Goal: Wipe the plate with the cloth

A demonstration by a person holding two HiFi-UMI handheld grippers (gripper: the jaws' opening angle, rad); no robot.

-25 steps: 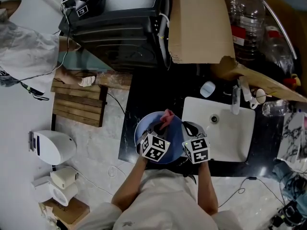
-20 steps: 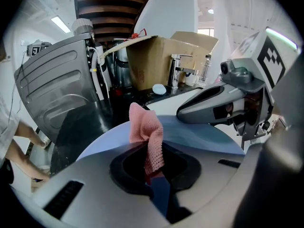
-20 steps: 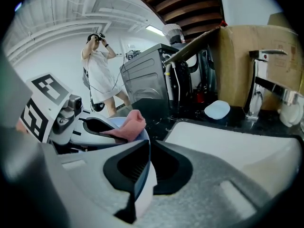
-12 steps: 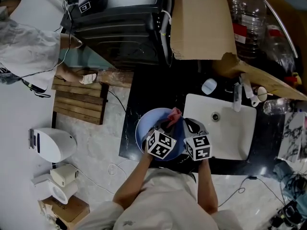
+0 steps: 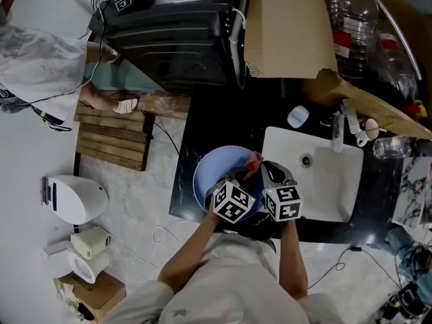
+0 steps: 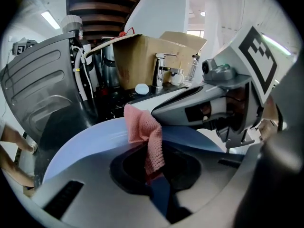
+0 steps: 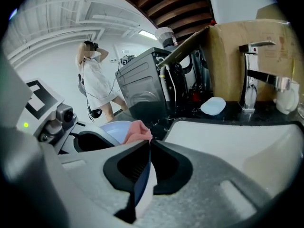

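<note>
A round blue plate [image 5: 210, 174] is held over the black counter beside the sink. My right gripper [image 5: 263, 167] is shut on the plate's right rim; in the right gripper view the rim runs edge-on between the jaws of the right gripper [image 7: 148, 146]. A pink cloth [image 5: 254, 160] bunches at the plate's far right edge. My left gripper [image 5: 243, 175] is shut on it. In the left gripper view the cloth [image 6: 145, 132] hangs down into the left gripper [image 6: 154, 172], against the plate [image 6: 85, 144]. From the right gripper, the cloth [image 7: 137, 131] shows just past the jaw tips.
A white sink [image 5: 341, 204] with a tap [image 5: 336, 137] lies right of the plate, a pale soap dish [image 5: 298, 117] behind it. A cardboard box [image 5: 287, 25], bottles [image 5: 351, 32] and a black appliance [image 5: 175, 39] stand at the back. A person [image 5: 40, 66] stands far left.
The cloth and my left gripper have slid rightward across the plate, closer to my right gripper. The right gripper keeps its hold on the rim.
</note>
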